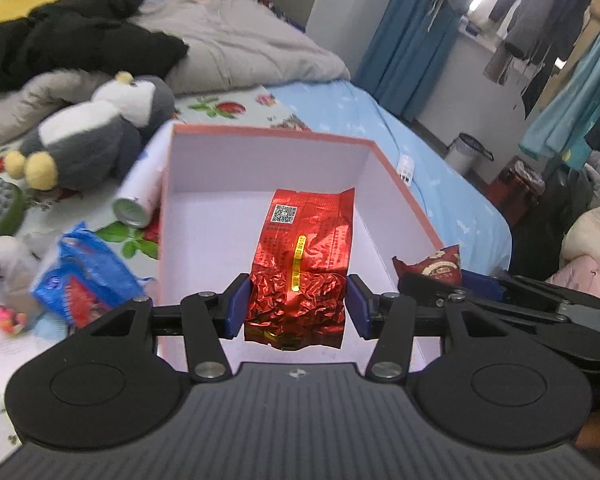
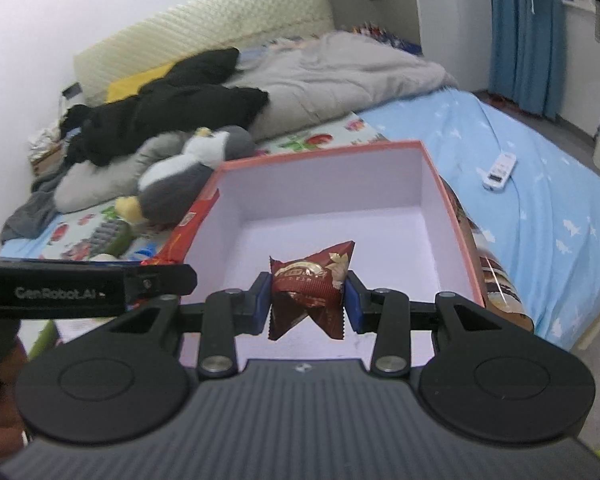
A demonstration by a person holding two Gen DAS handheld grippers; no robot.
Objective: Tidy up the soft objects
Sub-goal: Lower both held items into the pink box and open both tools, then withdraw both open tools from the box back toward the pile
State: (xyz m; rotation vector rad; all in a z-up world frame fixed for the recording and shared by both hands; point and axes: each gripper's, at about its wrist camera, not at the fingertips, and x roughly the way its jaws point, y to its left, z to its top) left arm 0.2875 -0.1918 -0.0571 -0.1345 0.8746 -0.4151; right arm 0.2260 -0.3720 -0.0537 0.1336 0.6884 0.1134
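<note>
My left gripper (image 1: 298, 306) is shut on a crinkled red foil packet (image 1: 306, 264) with a gold strip and a QR code, held over the open pink-rimmed box (image 1: 268, 160) with a white inside. The right gripper (image 2: 305, 302) is shut on a small dark-red snack wrapper (image 2: 308, 288), also above the same box (image 2: 332, 184). In the left wrist view the right gripper (image 1: 452, 284) and its wrapper (image 1: 436, 266) show at the box's right rim. The right wrist view has the left gripper's arm at its left edge, the red packet (image 2: 188, 228) sticking out past it.
The box lies on a bed with a blue sheet (image 2: 540, 200). A grey-and-white plush penguin (image 1: 96, 128), a white can (image 1: 136, 200), a blue snack bag (image 1: 88, 276) and a small plush (image 1: 0, 260) lie left of it. A white remote (image 2: 500, 170) lies to the right. Grey duvet (image 2: 340, 76) and black clothes (image 2: 160, 112) lie behind.
</note>
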